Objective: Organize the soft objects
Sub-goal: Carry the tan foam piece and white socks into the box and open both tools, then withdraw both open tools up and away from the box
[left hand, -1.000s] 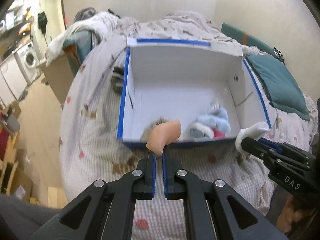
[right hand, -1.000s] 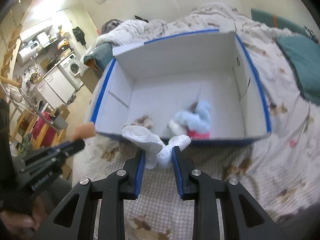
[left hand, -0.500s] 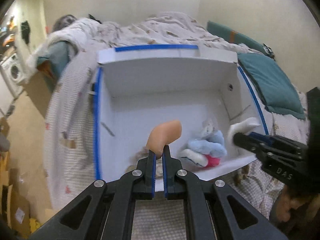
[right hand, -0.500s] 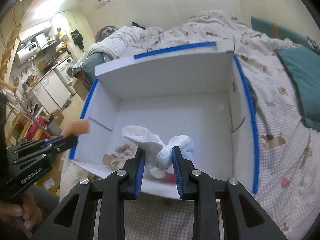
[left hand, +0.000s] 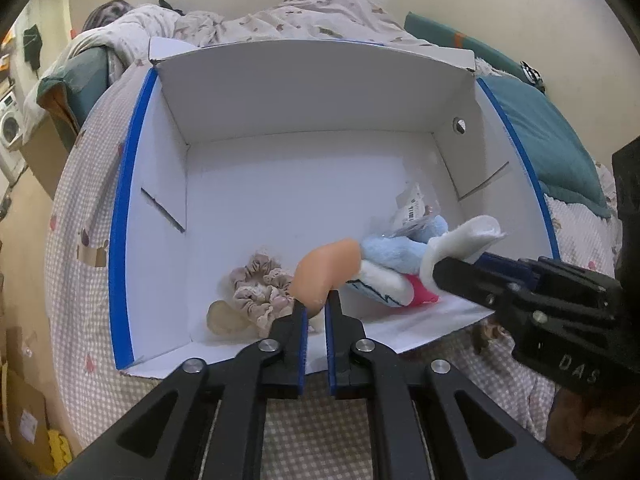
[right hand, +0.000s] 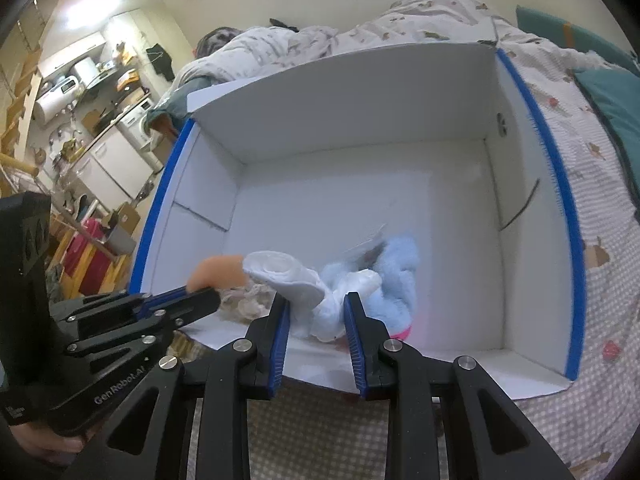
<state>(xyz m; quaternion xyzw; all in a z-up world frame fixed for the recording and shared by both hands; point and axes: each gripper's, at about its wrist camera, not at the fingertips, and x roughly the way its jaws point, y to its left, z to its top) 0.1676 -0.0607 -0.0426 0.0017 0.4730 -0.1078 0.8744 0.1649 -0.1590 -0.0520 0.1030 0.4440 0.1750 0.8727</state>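
A white box with blue edges (left hand: 120, 208) (right hand: 560, 184) lies open on the bed. My left gripper (left hand: 316, 304) is shut on a peach soft piece (left hand: 324, 272), held over the box's near edge; it also shows in the right wrist view (right hand: 218, 270). My right gripper (right hand: 314, 312) is shut on a rolled white sock (right hand: 296, 280), held over the box; the sock shows in the left wrist view (left hand: 464, 240). Inside the box lie a light blue plush toy (left hand: 396, 252) (right hand: 400, 272) and a beige scrunchie (left hand: 260, 284).
The bed has a checked cover (left hand: 320, 432) and a crumpled duvet (left hand: 280, 20) behind the box. A teal pillow (left hand: 552, 148) lies right of the box. A kitchen area with a washing machine (right hand: 132, 120) is off the bed's left side.
Both grippers have moved forward from in front of the box to over its near edge, each still holding its item. The box now fills both views.
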